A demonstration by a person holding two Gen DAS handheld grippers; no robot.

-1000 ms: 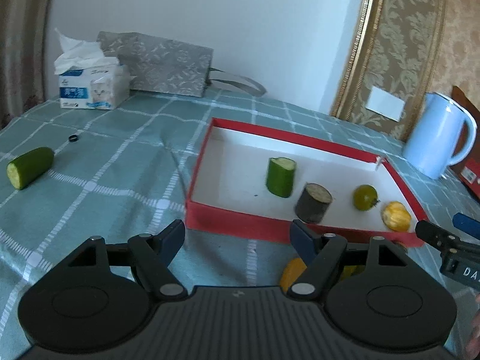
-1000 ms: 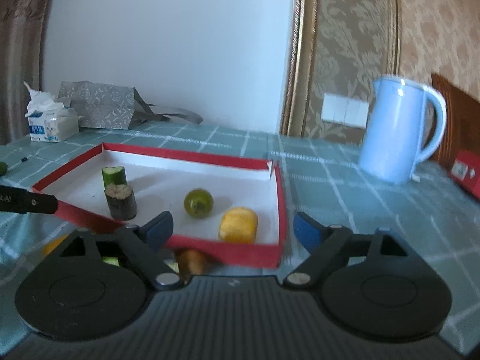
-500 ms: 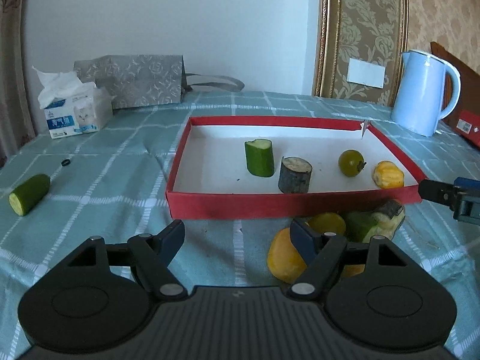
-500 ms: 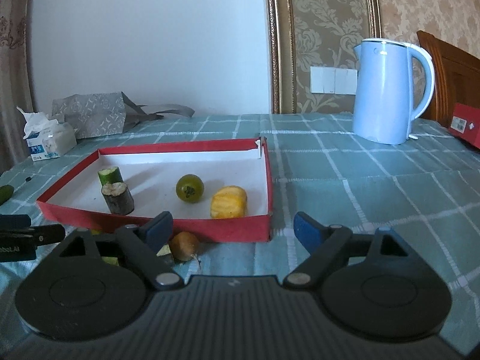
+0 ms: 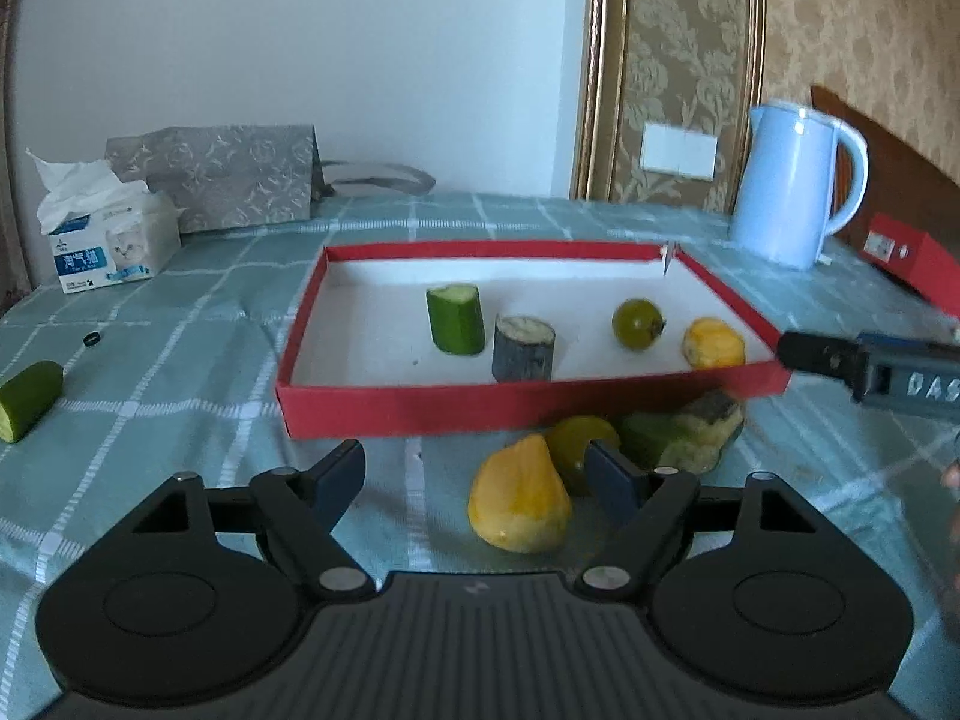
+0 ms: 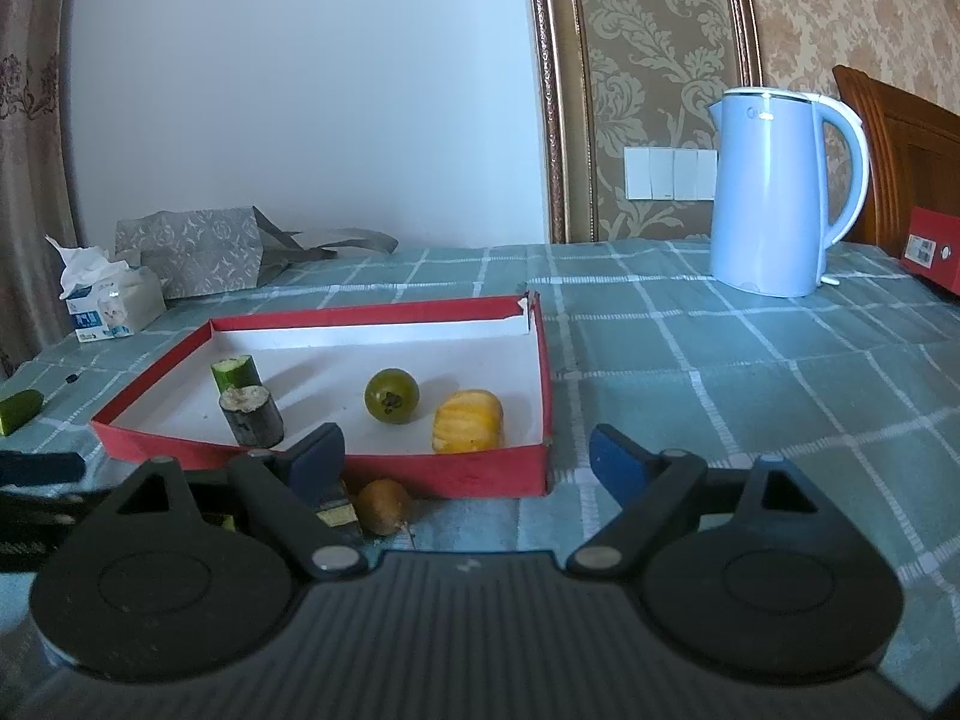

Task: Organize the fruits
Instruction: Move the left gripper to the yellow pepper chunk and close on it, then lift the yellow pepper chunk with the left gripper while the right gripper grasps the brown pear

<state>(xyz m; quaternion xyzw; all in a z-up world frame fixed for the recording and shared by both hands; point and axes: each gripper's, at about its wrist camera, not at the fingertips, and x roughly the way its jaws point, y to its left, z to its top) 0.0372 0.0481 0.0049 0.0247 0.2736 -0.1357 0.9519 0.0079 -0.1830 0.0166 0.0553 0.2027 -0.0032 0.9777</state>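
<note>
Your left tongs (image 5: pixel 477 474) gape empty over that soft, slippery yellow fruit segment (image 5: pixel 519 495); pinch its broad middle gently.

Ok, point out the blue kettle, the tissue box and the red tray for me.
blue kettle (image 6: pixel 768 198), right wrist view, middle of its body.
tissue box (image 5: pixel 111 249), left wrist view, its printed front face.
red tray (image 5: pixel 480 407), left wrist view, its near outer wall.

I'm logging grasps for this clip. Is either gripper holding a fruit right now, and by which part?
Nothing is held. The left gripper and the right gripper are both open, with nothing between their pads.
</note>
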